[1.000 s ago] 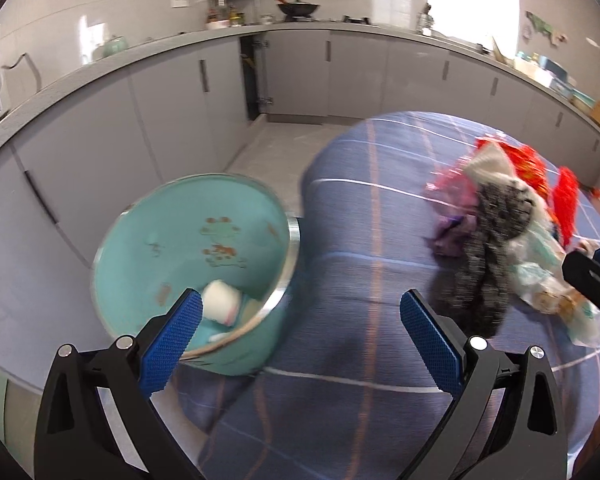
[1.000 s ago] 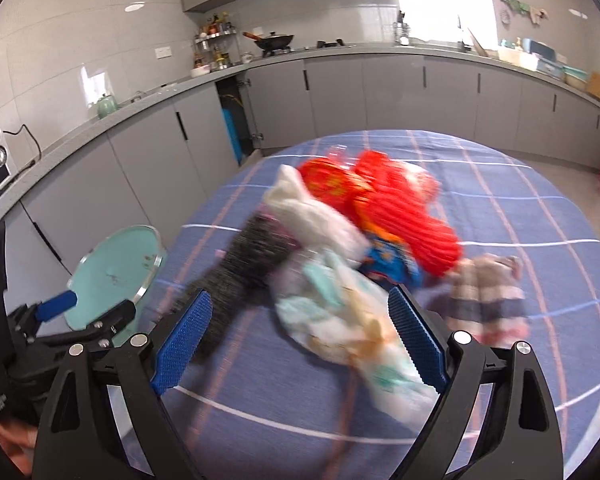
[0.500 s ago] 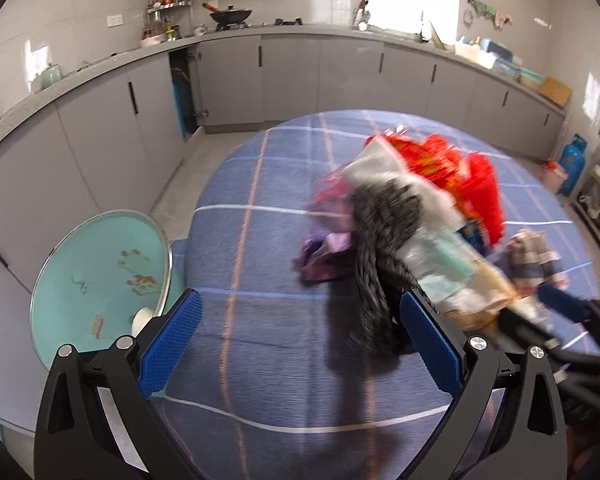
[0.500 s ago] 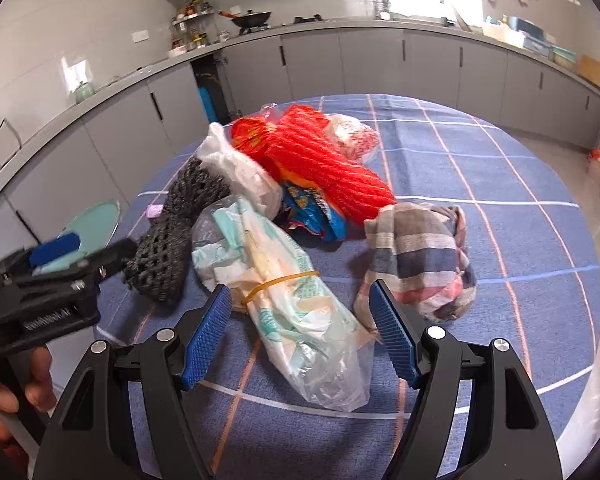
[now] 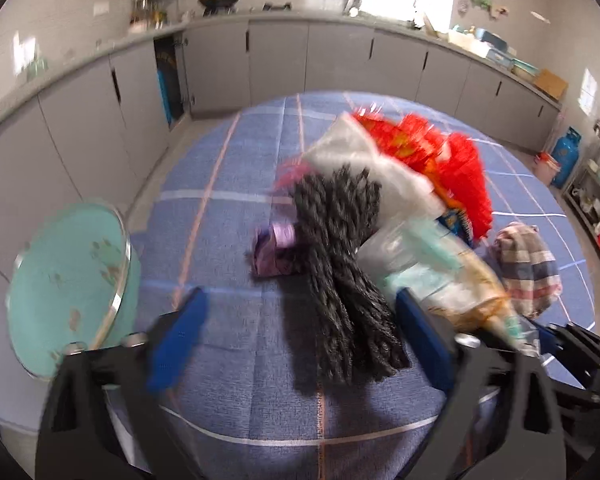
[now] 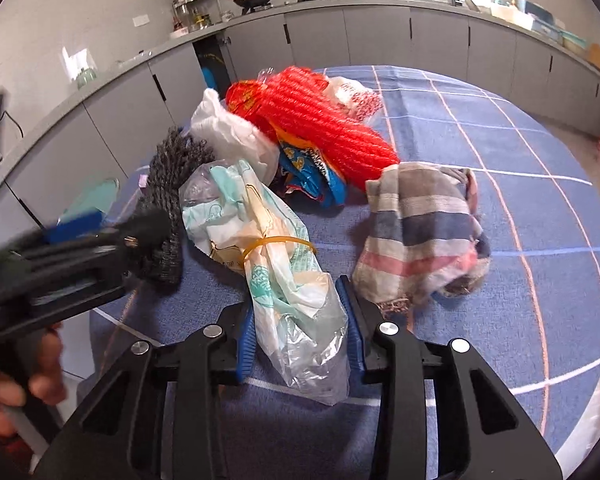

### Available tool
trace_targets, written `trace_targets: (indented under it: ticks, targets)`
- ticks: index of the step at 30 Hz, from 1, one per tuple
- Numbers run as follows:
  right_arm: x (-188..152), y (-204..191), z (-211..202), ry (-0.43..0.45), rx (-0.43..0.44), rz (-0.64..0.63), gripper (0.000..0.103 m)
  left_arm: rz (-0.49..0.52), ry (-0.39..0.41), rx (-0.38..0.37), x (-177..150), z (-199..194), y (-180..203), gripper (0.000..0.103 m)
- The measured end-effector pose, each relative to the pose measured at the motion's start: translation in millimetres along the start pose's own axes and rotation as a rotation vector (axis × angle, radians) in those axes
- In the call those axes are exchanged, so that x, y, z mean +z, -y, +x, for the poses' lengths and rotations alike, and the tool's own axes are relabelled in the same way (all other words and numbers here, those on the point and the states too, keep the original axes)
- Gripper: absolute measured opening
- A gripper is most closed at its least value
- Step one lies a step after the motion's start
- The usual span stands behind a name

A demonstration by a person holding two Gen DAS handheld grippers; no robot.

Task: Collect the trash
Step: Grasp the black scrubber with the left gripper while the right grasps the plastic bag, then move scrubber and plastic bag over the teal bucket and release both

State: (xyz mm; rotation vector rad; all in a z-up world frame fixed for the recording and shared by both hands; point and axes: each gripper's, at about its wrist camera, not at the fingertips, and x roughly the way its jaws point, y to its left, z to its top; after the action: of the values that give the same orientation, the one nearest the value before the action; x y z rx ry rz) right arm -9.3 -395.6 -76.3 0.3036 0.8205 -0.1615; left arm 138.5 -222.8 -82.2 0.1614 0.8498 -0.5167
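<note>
Now your right gripper [image 6: 300,332] is closing on the clear plastic bag [image 6: 268,248], pads touching it; your left gripper [image 5: 300,336] is closing around the black mesh bundle [image 5: 344,280], not yet touching.

left tongs [image 5: 296,332] closing, right tongs [image 6: 300,320] closing

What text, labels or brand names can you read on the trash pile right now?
None reads clearly.
Clear plastic bag between the closing right claw: teal print, too crumpled to read.
Blue and orange wrapper: printed marks, illegible.
Red packet in the left wrist view: yellow marks, blurred.
</note>
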Motion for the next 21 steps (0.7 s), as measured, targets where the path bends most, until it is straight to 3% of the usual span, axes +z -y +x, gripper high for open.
trace_targets:
  ticks: [4,6,9,18,21]
  targets:
    - [-1,4,-17,0.037,0.002,0.039,0.036,-0.032,-0.035,-0.042,-4,12,-3,0.05]
    - [1,8,-26,0.061,0.005,0.069,0.036,-0.029,-0.026,-0.063,-4,9,-3,0.026]
    - [3,9,-39,0.103,0.012,0.092,0.036,-0.021,0.011,-0.081,-3,-2,-4,0.021]
    - [16,0,-50,0.177,0.007,0.125,0.036,0.001,0.097,-0.12,-9,-38,-18,0.02]
    - [21,-6,-52,0.199,0.002,0.109,0.036,-0.007,0.134,-0.102,-13,-53,-28,0.02]
